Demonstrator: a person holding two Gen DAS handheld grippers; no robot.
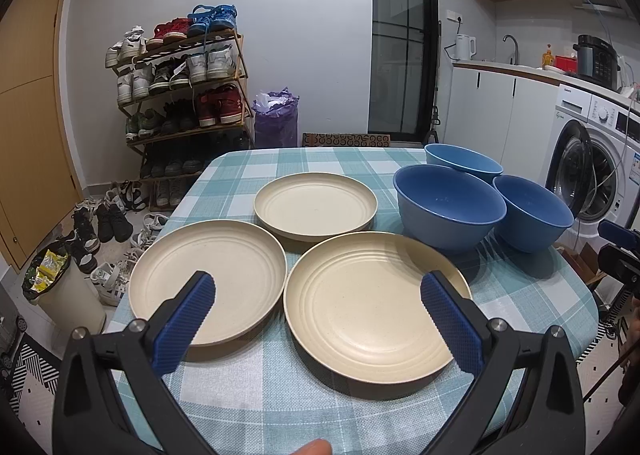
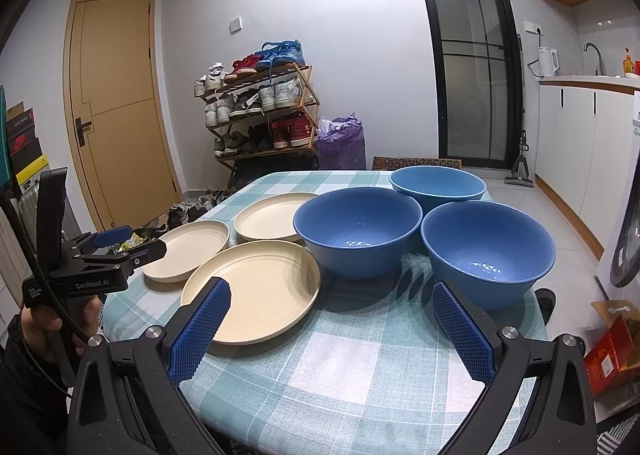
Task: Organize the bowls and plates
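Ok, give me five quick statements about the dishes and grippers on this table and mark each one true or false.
1. Three cream plates lie on the checked tablecloth. True.
2. The blue bowls are stacked inside one another. False: all three stand separately, side by side.
3. The left gripper is open and holds nothing. True.
4. The right gripper is clamped on a bowl rim. False: it is open, above the cloth, touching nothing.
5. The bowls sit to the left of the plates. False: they sit to the right.
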